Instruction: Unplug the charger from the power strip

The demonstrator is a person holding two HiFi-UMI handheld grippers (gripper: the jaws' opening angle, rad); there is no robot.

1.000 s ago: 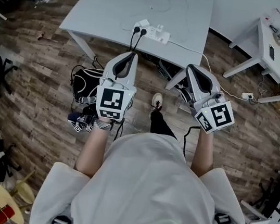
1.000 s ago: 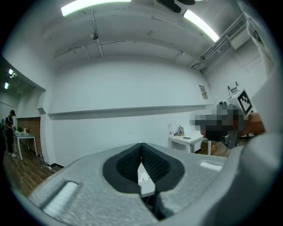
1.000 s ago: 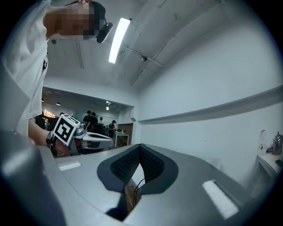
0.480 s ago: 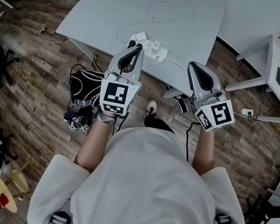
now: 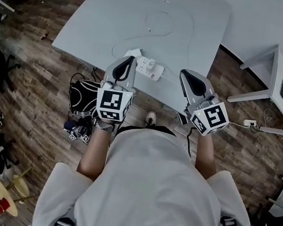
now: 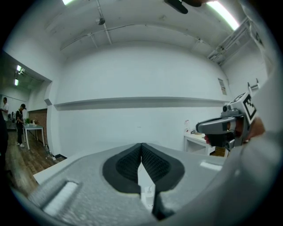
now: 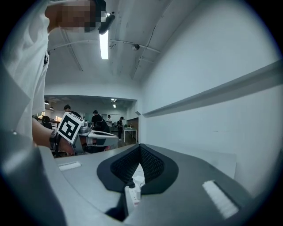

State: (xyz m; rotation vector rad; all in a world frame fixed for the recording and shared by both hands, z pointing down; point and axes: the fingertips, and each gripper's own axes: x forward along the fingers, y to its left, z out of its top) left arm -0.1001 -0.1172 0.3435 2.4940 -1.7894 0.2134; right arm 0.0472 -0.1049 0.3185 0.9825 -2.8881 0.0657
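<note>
Spread the left gripper (image 5: 128, 61), pressed shut on nothing just left of centre, before reaching for the charger (image 7: 131, 183). Pull straight out of the power strip (image 5: 150, 68), lying mid-frame by the lower edge of the tabletop (image 5: 93, 17). Pin the strip with the right gripper (image 5: 185, 75) (also closed, empty). Hard to make out the charger: mostly hidden behind the left gripper from above, glimpsed only as a dark plug.
</note>
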